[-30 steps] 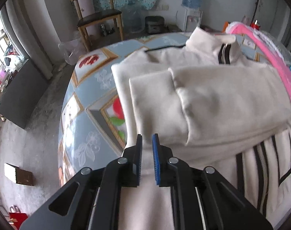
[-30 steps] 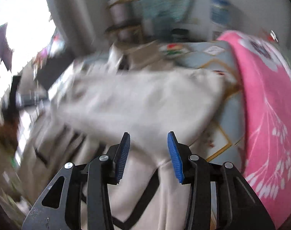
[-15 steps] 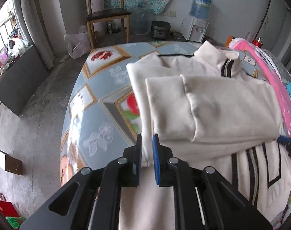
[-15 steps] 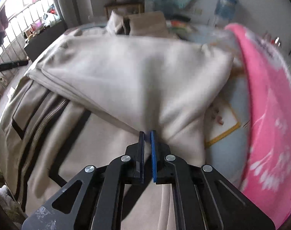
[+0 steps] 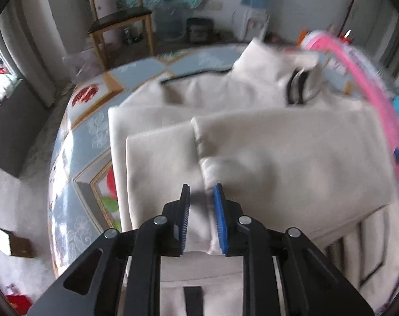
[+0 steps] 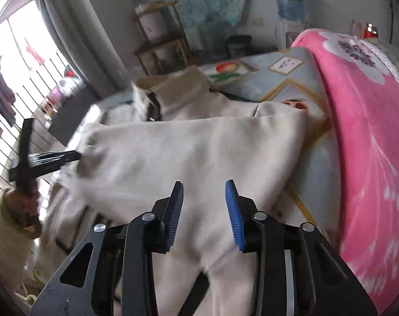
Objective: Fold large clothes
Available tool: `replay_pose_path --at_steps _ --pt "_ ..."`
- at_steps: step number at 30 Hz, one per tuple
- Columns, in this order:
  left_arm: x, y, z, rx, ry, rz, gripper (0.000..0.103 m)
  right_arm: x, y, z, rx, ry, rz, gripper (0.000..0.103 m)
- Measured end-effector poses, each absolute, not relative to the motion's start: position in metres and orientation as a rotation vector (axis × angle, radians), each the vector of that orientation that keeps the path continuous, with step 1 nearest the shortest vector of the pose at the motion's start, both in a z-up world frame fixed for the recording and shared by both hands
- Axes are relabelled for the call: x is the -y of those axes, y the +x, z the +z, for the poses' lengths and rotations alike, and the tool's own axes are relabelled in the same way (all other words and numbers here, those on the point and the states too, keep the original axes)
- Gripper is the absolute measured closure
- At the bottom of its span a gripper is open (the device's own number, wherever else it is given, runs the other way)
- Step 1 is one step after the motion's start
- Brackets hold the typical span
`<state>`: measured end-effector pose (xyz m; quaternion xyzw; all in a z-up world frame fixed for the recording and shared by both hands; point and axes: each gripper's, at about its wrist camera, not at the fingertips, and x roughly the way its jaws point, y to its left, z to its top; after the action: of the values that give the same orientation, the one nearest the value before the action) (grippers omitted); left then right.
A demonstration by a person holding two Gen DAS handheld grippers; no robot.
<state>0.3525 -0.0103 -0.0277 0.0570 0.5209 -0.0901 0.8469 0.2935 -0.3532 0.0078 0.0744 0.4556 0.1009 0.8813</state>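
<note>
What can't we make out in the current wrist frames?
- Left wrist: jacket hem, cut off behind the left gripper.
- Left wrist: collar stripe and zip detail, motion-blurred.
- Right wrist: jacket's lower front, hidden behind the right gripper.
- Right wrist: left gripper at the frame edge; blurred, finger gap unreadable there.
- Both: bedsheet under the jacket, covered.

Support surface: bed w/ light-blue cover printed w/ gold-framed squares, fruit and flower motifs. Lying directly on it: cream jacket, black trim, sleeves folded across the body, collar toward far edge. Pink blanket w/ white floral print lies along the bed's right side, beside the jacket.
</note>
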Motion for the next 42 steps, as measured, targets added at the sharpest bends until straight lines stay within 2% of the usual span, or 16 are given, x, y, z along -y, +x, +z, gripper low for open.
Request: replay_pose_path --at_steps 3,5,6,7,9,11,13,16,17,21,22,25,29,33,37,42 --pt "0.006 0.349 -0.033 -1.086 0.104 -0.182 0.080 0.354 0.328 -0.009 -0.985 0.085 0.126 0.074" --pt "0.002 0.347 -0.034 -1.079 0.109 -0.178 0.076 0.377 0.353 -0.019 -1.000 0.122 0.022 0.081" --pt "0.000 0.346 -0.034 -1.077 0.110 -0.180 0.074 0.392 0.361 -0.022 -1.005 0.154 -0.022 0.094" --pt "-0.002 0.346 -0.035 -1.078 0.105 -0.183 0.073 0.405 0.367 -0.025 -1.007 0.193 -0.044 0.102" --pt "-0.005 0.346 -0.035 -1.079 0.093 -0.190 0.072 0.431 0.374 -0.024 -0.997 0.305 -0.070 0.102" --pt "-0.006 0.344 -0.035 -1.073 0.093 -0.197 0.072 0.445 0.368 -0.011 -0.963 0.365 -0.108 0.097" --pt "-0.006 0.342 -0.033 -1.067 0.095 -0.205 0.072 0.443 0.355 0.004 -0.927 0.360 -0.111 0.076" --pt "-0.006 0.334 -0.023 -1.059 0.095 -0.222 0.069 0.417 0.317 0.025 -0.896 0.337 0.025 0.068" --pt "-0.005 0.330 -0.019 -1.051 0.101 -0.237 0.067 0.404 0.306 0.028 -0.903 0.311 0.064 0.066" --pt "0.003 0.310 -0.015 -1.035 0.165 -0.247 0.046 0.352 0.266 0.017 -0.950 0.135 0.133 0.063" --pt "0.005 0.308 -0.022 -1.055 0.188 -0.234 0.044 0.340 0.262 0.005 -0.974 0.060 0.106 0.060" --pt "0.002 0.307 -0.040 -1.110 0.203 -0.211 0.044 0.330 0.261 -0.034 -1.056 -0.010 0.029 0.060" --pt "-0.019 0.288 -0.015 -1.077 0.106 -0.194 0.044 0.343 0.241 -0.014 -1.022 0.183 0.005 0.058" --pt "-0.028 0.246 0.011 -1.024 0.095 -0.200 0.037 0.319 0.186 0.015 -0.940 0.217 0.072 0.039" --pt "-0.023 0.194 0.014 -1.034 0.090 -0.266 0.028 0.269 0.134 0.009 -0.968 0.128 0.159 0.025" --pt "-0.008 0.143 -0.006 -1.055 0.120 -0.291 0.024 0.215 0.070 -0.017 -0.999 0.036 0.133 0.020"
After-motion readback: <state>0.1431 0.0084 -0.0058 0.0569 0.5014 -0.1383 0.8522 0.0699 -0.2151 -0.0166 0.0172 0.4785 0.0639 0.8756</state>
